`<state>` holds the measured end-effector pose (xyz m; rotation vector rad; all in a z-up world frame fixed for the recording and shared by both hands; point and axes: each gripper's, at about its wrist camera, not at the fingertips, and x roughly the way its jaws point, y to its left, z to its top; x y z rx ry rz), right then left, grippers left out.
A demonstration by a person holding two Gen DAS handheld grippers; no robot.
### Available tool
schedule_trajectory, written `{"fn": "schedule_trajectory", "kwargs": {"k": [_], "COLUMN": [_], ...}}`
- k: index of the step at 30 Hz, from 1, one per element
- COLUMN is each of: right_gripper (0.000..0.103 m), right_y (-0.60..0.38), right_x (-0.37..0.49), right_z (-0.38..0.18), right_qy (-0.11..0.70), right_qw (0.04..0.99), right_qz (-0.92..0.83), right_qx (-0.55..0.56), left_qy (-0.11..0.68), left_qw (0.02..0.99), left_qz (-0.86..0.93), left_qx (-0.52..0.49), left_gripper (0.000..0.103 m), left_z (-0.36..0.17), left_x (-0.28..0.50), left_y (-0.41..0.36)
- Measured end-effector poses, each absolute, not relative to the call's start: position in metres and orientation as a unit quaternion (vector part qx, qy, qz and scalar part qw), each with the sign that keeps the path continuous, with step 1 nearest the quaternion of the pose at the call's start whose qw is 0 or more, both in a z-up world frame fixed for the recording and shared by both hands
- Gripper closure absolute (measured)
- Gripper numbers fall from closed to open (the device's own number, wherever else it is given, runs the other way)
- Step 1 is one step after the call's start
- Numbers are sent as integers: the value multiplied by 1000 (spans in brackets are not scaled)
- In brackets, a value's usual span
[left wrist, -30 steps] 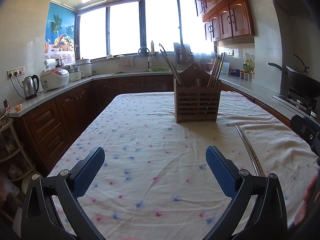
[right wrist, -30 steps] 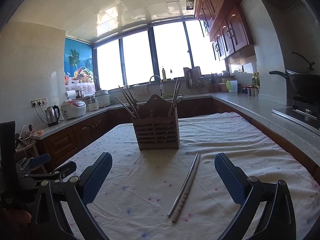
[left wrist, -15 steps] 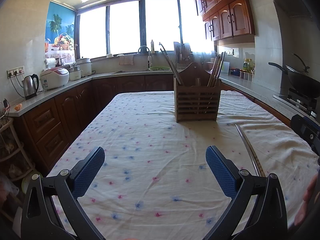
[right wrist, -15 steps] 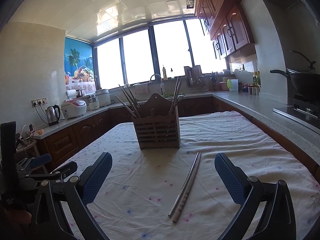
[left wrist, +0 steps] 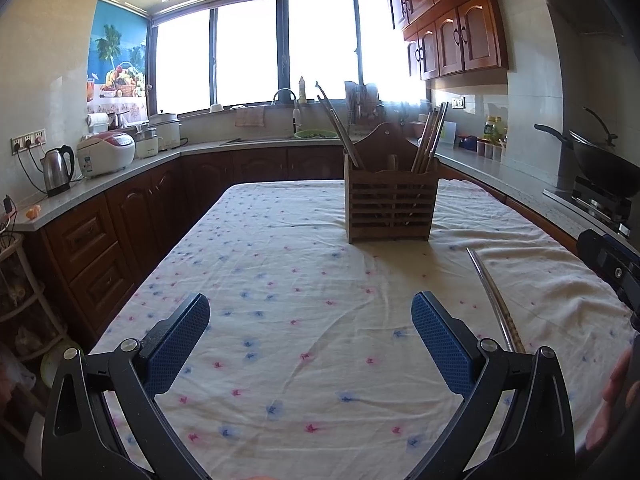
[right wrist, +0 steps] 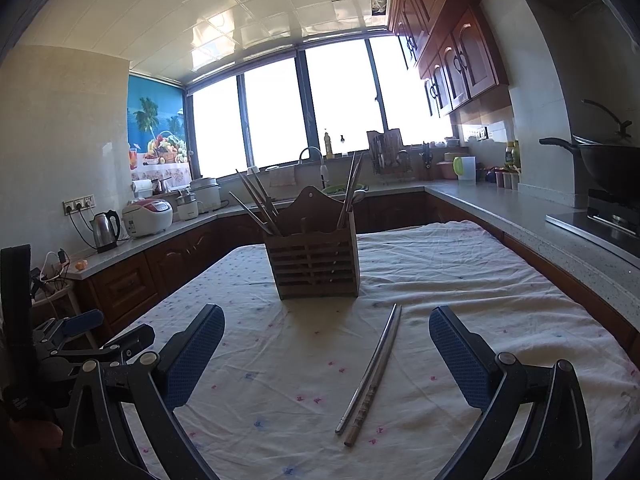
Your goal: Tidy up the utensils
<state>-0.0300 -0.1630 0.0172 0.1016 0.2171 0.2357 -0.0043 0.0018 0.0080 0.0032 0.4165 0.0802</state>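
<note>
Chopsticks (right wrist: 370,372) lay side by side on the tabletop (right wrist: 500,304) before the holder (right wrist: 316,258), between the right gripper (right wrist: 326,360)'s wide, empty fingers, likely to roll apart if pinched unevenly; left gripper (left wrist: 310,344) gaped empty too.

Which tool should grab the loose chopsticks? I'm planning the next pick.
Right. The chopsticks lie between the right tool's open fingers; for the left tool, they lie off to its right side.
</note>
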Motion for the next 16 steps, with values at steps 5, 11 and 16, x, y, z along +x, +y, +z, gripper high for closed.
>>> {"fn": "schedule_trajectory", "kwargs": {"k": [5, 11, 16], "right_gripper": [0, 0, 0], "right_y": [-163, -162, -165], "right_x": [-27, -22, -19], "right_z": [17, 17, 17], "right_qy": [115, 124, 129], "right_qw": [985, 984, 983], "right_qz": [118, 121, 121], "right_qx": [52, 50, 54], "left_qy": [209, 211, 216], "left_qw": [977, 977, 976], "left_qz": [41, 30, 16], "left_qx": [-6, -8, -5], "left_gripper": [0, 0, 0], "left_z": [9, 12, 12], "left_x": [-3, -2, 0], "left_y": [4, 2, -4]}}
